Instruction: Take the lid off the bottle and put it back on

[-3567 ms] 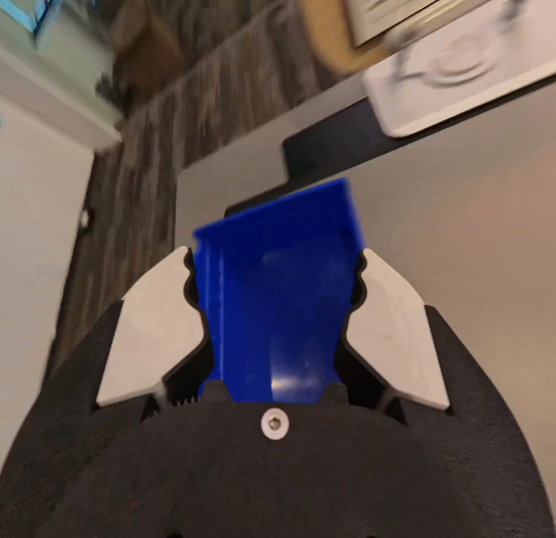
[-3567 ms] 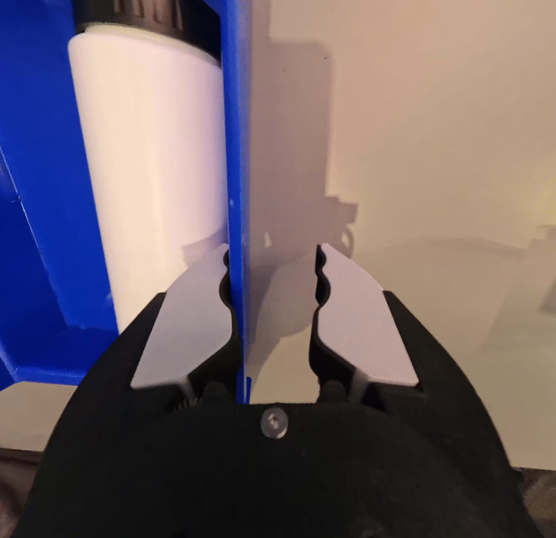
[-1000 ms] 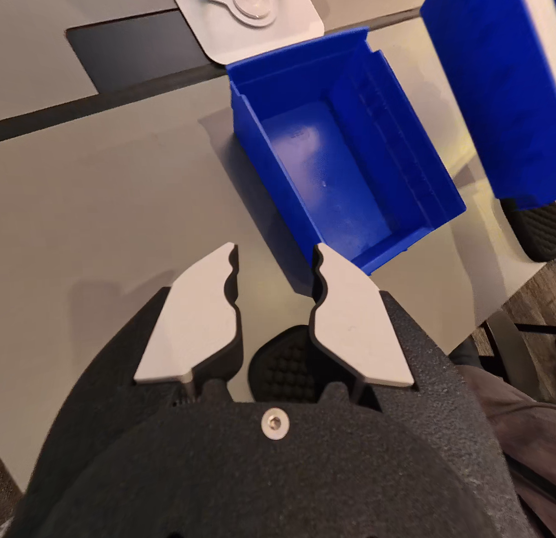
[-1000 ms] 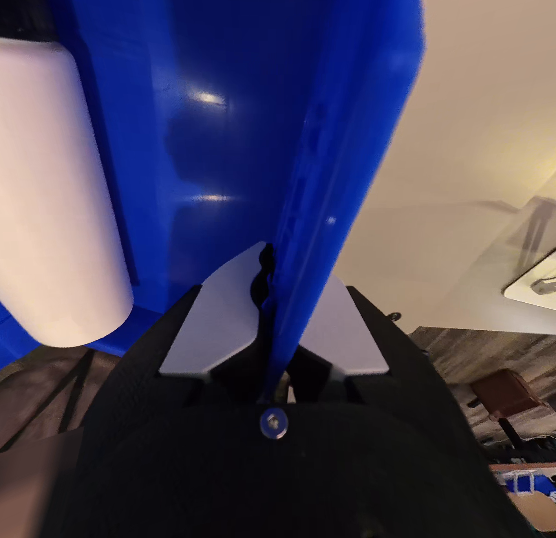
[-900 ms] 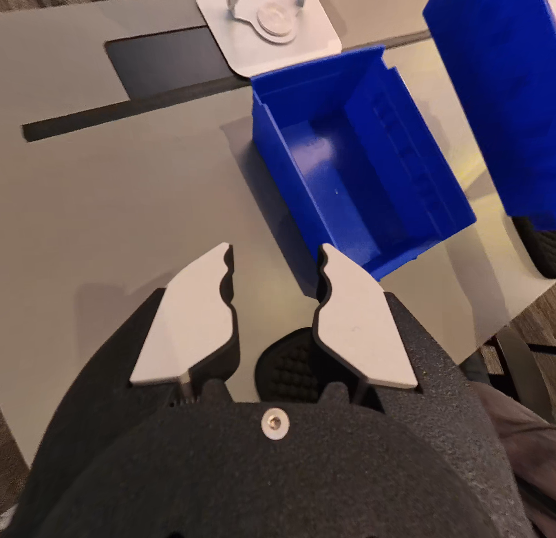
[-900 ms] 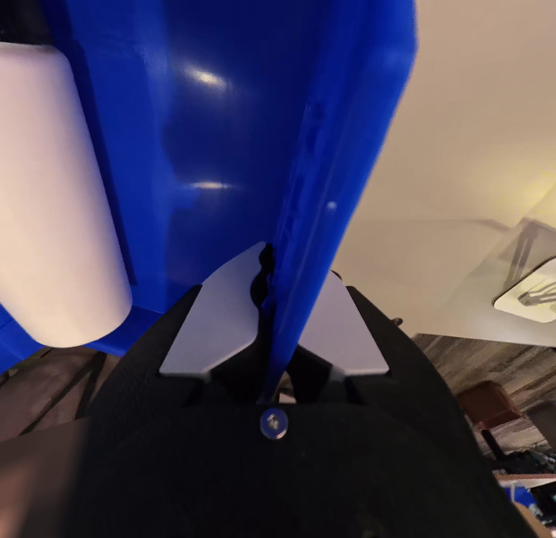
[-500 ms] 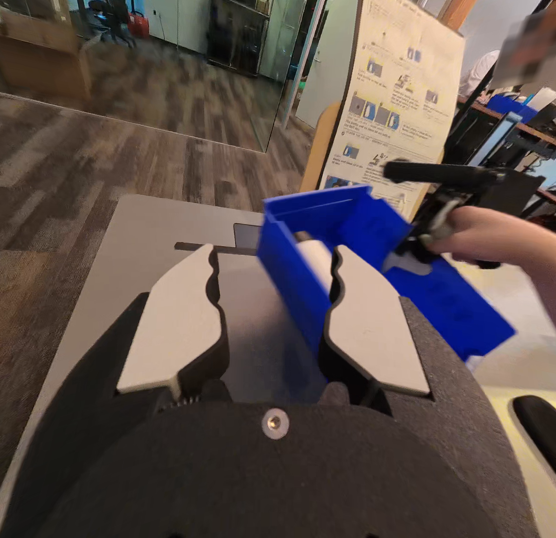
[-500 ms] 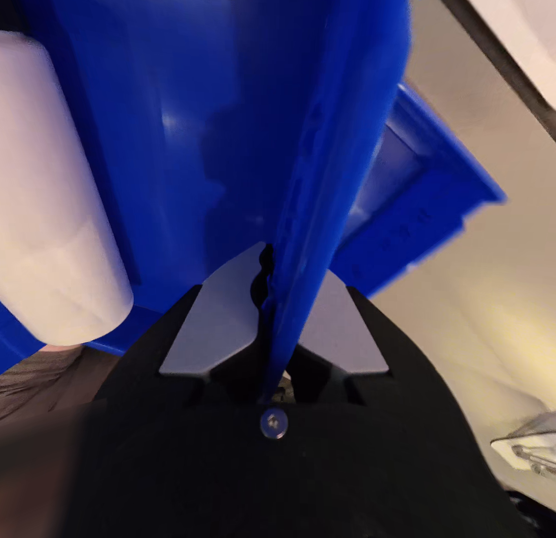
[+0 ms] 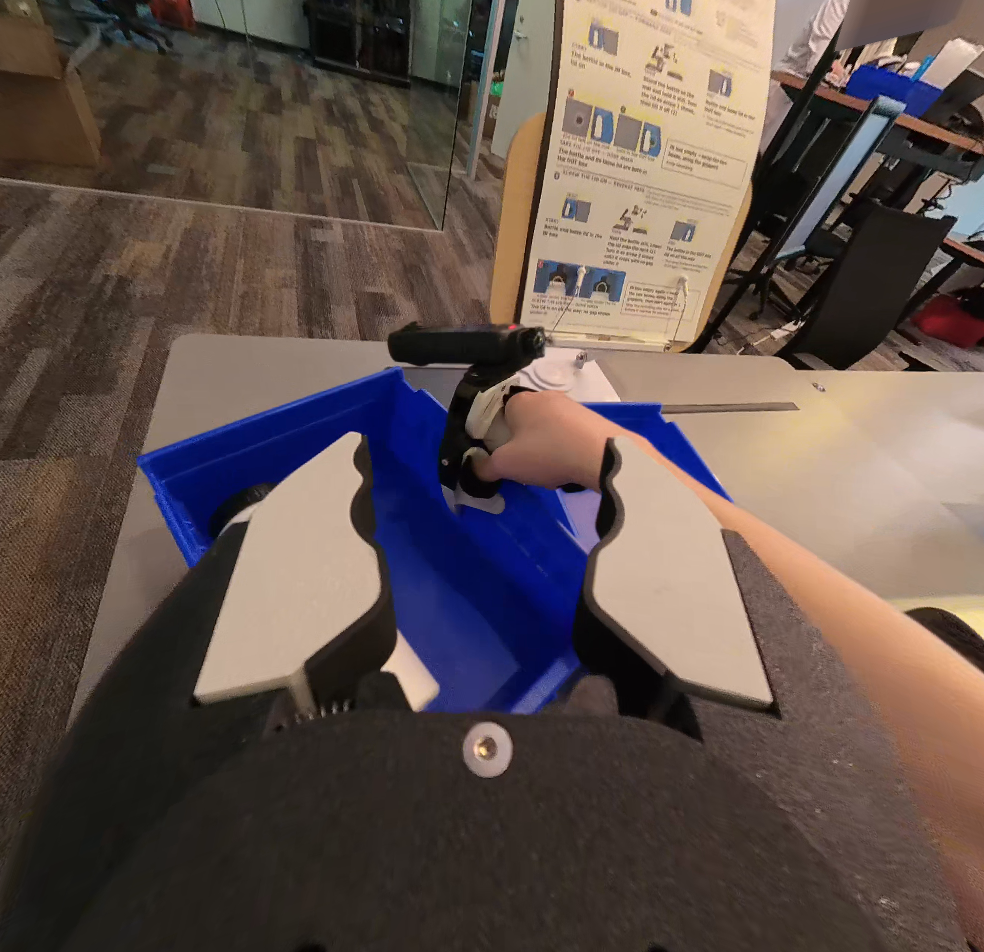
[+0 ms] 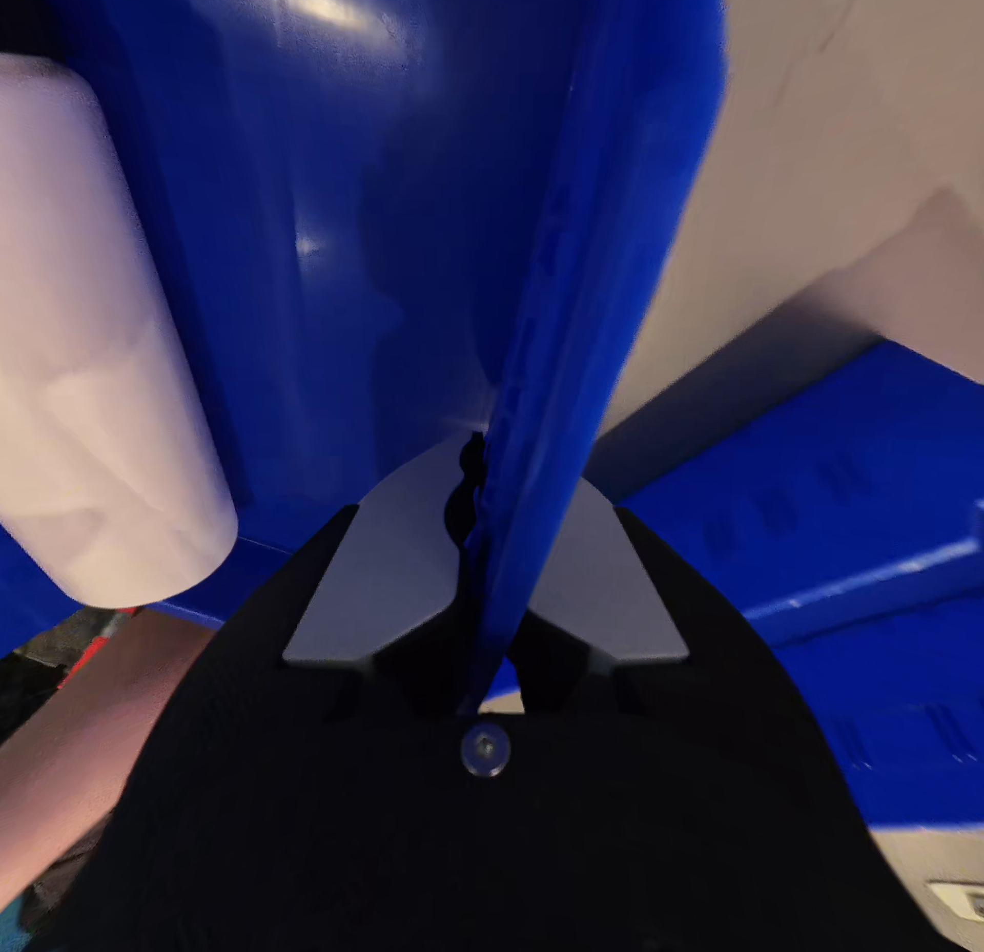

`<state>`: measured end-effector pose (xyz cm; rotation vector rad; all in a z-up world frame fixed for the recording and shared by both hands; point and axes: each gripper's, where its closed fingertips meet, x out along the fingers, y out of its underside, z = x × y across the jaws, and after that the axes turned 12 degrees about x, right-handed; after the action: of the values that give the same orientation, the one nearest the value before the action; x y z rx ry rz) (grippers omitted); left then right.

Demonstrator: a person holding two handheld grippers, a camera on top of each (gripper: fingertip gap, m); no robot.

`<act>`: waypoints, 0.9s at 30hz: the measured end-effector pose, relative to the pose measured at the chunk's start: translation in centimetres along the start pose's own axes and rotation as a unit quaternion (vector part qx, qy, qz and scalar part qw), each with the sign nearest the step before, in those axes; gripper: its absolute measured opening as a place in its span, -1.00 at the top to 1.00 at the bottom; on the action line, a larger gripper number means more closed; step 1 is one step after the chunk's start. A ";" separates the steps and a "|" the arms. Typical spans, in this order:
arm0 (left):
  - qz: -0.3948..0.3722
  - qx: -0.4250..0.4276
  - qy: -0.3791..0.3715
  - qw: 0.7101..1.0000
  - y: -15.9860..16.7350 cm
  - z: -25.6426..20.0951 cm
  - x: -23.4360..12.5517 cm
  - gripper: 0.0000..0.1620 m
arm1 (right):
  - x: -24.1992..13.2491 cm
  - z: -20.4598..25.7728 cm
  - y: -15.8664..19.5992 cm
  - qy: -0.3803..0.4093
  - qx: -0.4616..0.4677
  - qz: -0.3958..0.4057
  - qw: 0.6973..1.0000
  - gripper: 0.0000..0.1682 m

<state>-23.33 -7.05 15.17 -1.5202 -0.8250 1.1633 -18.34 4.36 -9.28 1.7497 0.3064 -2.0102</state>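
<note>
A white bottle (image 10: pixel 96 341) with a black lid (image 9: pixel 239 500) lies in a blue bin (image 9: pixel 468 596) on the grey table. In the left wrist view my left finger hides most of the bottle. My left gripper (image 9: pixel 484 447) is open and empty, its fingers straddling the bin from above its near end. My right gripper (image 10: pixel 479 447) is shut on the bin's right wall (image 10: pixel 554 287). It also shows in the left wrist view (image 9: pixel 474 495), held by a hand at that wall.
A second blue bin (image 10: pixel 825 500) stands just right of the first (image 9: pixel 687 447). A white base plate (image 9: pixel 564 381), a dark slot (image 9: pixel 729 407) and a poster board (image 9: pixel 639 154) are at the table's back. A black textured pad (image 9: pixel 953 633) lies at the right.
My right gripper has carried the bin with the bottle down beside the other bin. My left gripper has swung from looking down at the table to over this bin, jaws wider.
</note>
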 end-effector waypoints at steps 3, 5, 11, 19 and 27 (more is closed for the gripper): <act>0.006 -0.001 0.007 1.000 0.2 0.0 0.4 -0.02 | 2.1 -1.0 -0.5 -0.012 0.037 0.002 0.999 0.91; 0.005 -0.001 0.011 1.000 0.1 -0.1 0.5 -0.02 | 3.1 -1.9 -0.5 -0.014 0.061 0.004 0.998 0.91; 0.015 0.007 0.017 1.000 0.2 -0.7 1.4 -0.02 | 4.2 -2.7 0.2 -0.012 0.072 0.012 0.997 0.83; 0.036 0.026 0.014 0.999 0.6 -1.4 1.9 -0.02 | -8.2 -4.3 -1.1 0.129 -0.134 -0.323 0.928 0.49; 0.046 0.032 0.025 0.998 0.6 -3.0 3.4 -0.04 | -7.0 -23.5 10.4 0.229 0.010 -0.256 0.939 0.03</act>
<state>-19.51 -5.04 13.75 -1.5412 -0.6834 1.2035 7.80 7.20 -5.07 2.3231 0.9813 -1.8893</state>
